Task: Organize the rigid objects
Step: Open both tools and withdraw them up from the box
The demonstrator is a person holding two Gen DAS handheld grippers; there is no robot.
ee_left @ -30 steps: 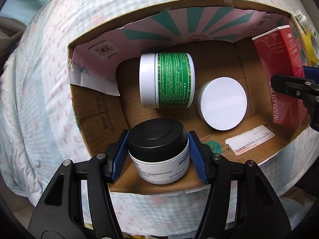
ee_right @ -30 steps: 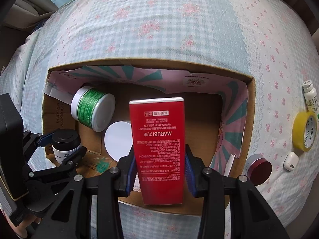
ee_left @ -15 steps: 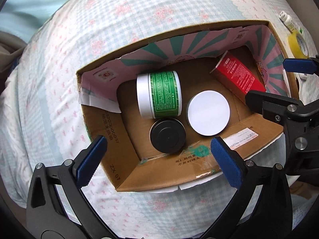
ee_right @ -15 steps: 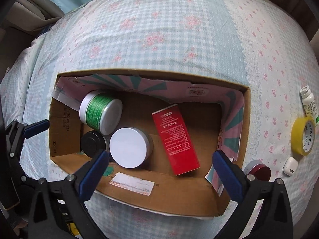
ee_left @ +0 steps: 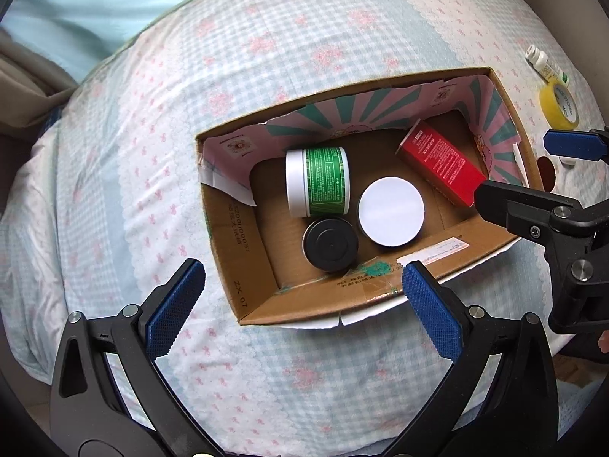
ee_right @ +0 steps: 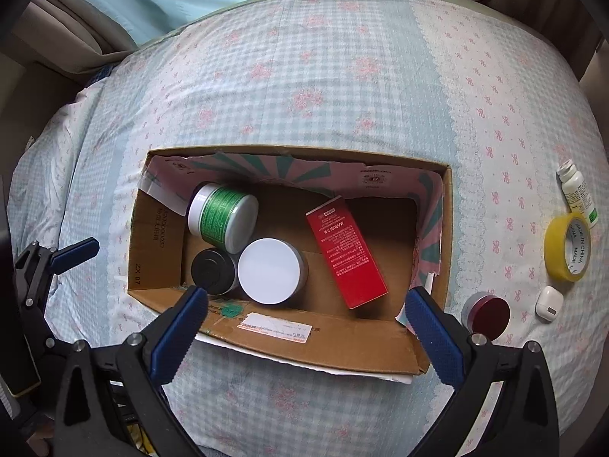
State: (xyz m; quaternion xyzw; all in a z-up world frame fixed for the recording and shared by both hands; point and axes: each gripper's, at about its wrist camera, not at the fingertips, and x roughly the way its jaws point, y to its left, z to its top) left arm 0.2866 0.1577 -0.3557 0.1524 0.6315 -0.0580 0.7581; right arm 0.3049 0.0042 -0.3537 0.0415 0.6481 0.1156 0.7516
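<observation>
Now we hold both grippers, left [ee_left: 300,297] and right [ee_right: 304,323], above the box [ee_right: 342,346] on the bed [ee_right: 342,76], jaws wide apart and empty. Inside lie the green jar [ee_right: 224,217] on its side, black jar [ee_right: 211,272], white-lidded jar [ee_right: 270,270] and red carton [ee_right: 344,251]. Tape [ee_right: 567,245], bottle [ee_right: 576,192] and red tin [ee_right: 489,314] sit outside, right.

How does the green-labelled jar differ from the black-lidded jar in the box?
The green-labelled jar lies on its side, showing its label; the black-lidded jar stands upright, lid facing up. The green-labelled jar has a white lid and looks larger; the black-lidded jar looks smaller. Both are round jars sitting side by side at the left end of the cardboard box.
</observation>
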